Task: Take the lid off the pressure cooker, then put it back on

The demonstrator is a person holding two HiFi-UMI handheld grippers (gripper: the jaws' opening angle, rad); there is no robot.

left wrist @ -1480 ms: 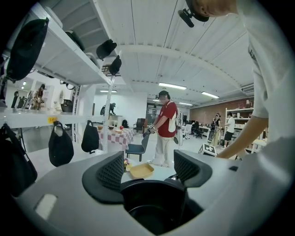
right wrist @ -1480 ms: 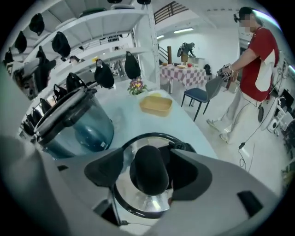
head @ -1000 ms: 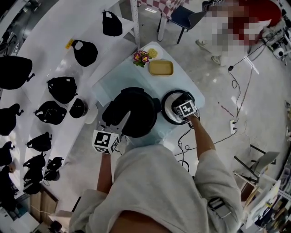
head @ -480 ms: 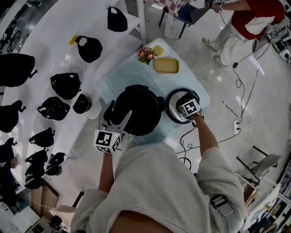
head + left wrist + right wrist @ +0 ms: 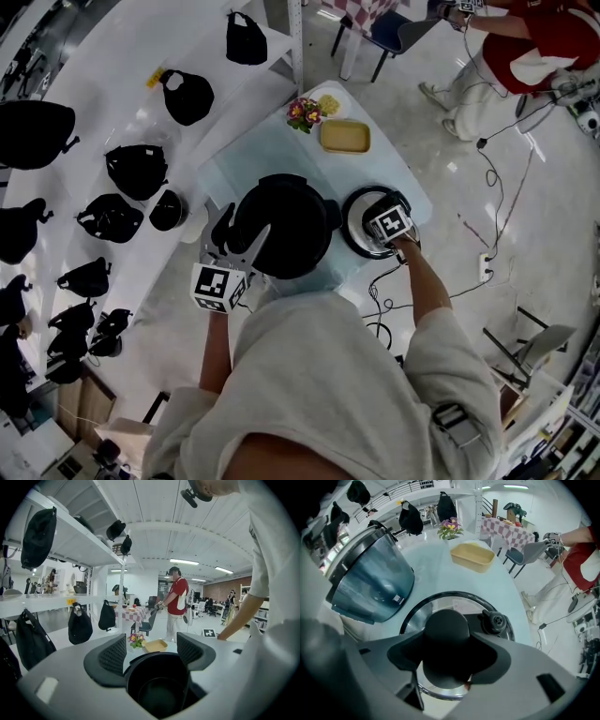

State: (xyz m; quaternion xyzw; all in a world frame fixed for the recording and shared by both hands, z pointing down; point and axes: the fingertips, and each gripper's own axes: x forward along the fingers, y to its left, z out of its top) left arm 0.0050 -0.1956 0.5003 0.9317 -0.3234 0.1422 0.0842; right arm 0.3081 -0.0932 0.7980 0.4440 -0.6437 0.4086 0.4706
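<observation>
The right claw [image 5: 447,657], having just been closing, clamps the knob [image 5: 446,625] of the lid [image 5: 461,604] directly beneath it.

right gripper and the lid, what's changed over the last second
The right gripper has just been closing its jaws round the lid knob; the pads look to be against it. Nothing else moved: the lid lies on the table beside the open pressure cooker, and the left gripper is open at its near rim.
</observation>
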